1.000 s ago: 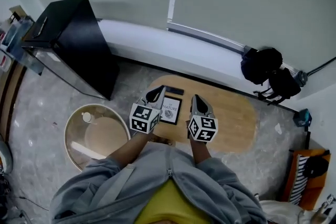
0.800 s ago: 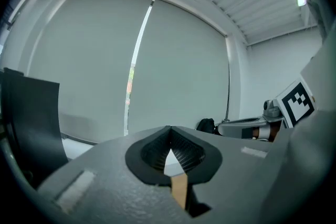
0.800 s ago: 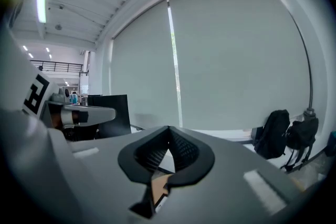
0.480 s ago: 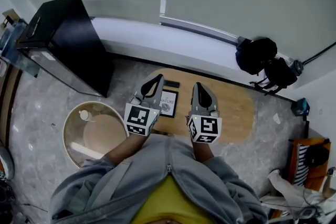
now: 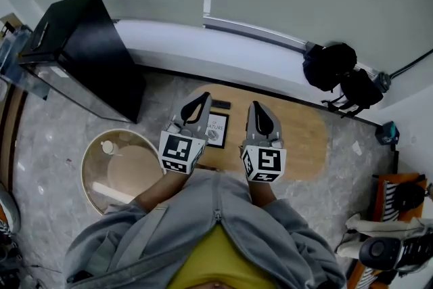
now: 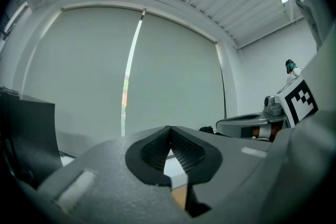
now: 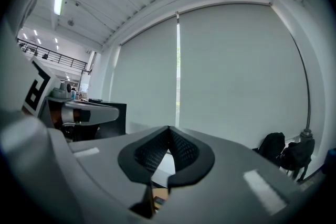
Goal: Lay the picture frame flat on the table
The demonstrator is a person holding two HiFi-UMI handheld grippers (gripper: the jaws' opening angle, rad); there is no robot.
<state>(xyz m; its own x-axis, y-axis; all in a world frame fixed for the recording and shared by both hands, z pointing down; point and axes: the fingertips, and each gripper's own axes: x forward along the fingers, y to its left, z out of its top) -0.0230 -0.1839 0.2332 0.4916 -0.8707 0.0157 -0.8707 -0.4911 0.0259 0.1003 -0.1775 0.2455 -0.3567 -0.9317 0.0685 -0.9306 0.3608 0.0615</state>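
The picture frame (image 5: 217, 130), black-edged with a white printed sheet, faces up on the oval wooden table (image 5: 301, 142); its left edge is hidden behind my left gripper. The left gripper (image 5: 201, 101) hovers over the frame's left side, shut and holding nothing. My right gripper (image 5: 255, 107) hangs just right of the frame, also shut and empty. In the left gripper view the left gripper (image 6: 170, 136) has its jaws closed and points up at the window blind. The right gripper view shows the right gripper (image 7: 169, 136) the same way.
A small black object (image 5: 220, 105) lies on the table behind the frame. A black cabinet (image 5: 81, 51) stands at the left, a round glass-topped side table (image 5: 125, 169) at the lower left. Black bags (image 5: 342, 78) sit by the white ledge (image 5: 237, 57).
The head camera has drawn back, so table and frame look smaller and sit higher in view. Both grippers stay shut, flanking the frame, slightly farther apart.
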